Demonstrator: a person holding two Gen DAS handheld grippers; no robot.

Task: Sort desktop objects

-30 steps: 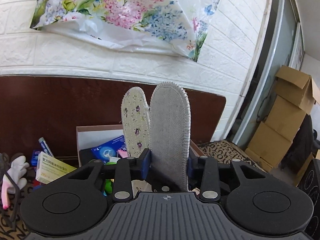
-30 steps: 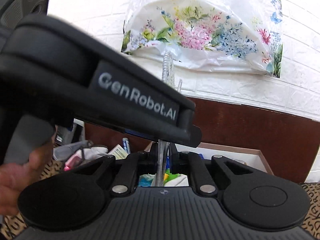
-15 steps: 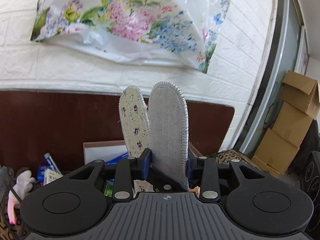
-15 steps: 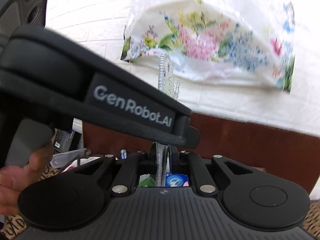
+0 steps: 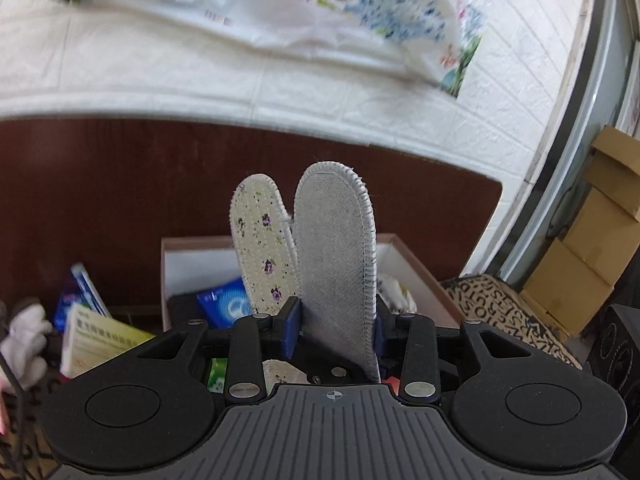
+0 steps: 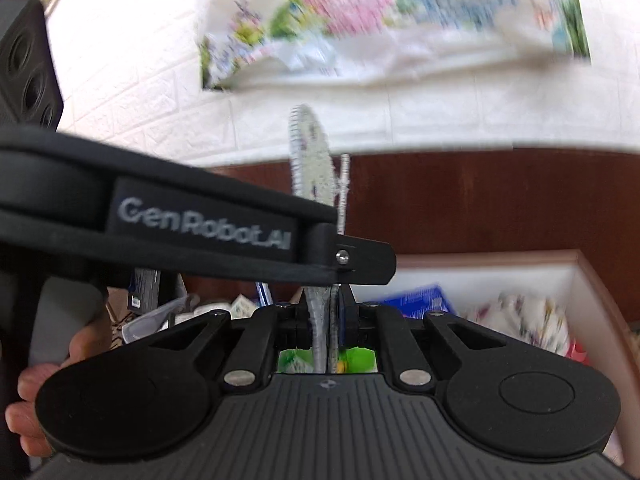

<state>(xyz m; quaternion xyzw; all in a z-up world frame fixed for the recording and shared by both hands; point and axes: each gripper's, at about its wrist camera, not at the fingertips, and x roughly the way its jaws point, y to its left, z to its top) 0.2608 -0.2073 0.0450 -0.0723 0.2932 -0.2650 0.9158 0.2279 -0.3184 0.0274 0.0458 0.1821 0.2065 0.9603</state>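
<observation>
A grey insole point(image 5: 336, 248) stands upright between the blue pads of my left gripper point(image 5: 334, 320), which touch its two edges; the jaws are opening. Beside it, on the left, a floral insole point(image 5: 262, 240) stands just behind the left pad. In the right wrist view both insoles point(image 6: 310, 160) show edge-on, pinched flat together in my right gripper point(image 6: 328, 312), which is shut on them. The left gripper's black body point(image 6: 200, 220) crosses that view in front of the insoles. Below them lies an open white-lined box point(image 5: 416, 276).
The box point(image 6: 580, 280) holds a blue packet point(image 5: 224, 304) and floral cloth point(image 6: 520, 320). Left of it lie a yellow-green carton point(image 5: 92, 340), a tube and a white glove point(image 5: 24, 344). A brown board and white brick wall stand behind; cardboard cartons point(image 5: 592, 248) stack at the right.
Both grippers have moved forward and dipped with the insoles, so the box looms larger beneath them and the floral bag on the wall has slid up. Both still hold the insoles.
</observation>
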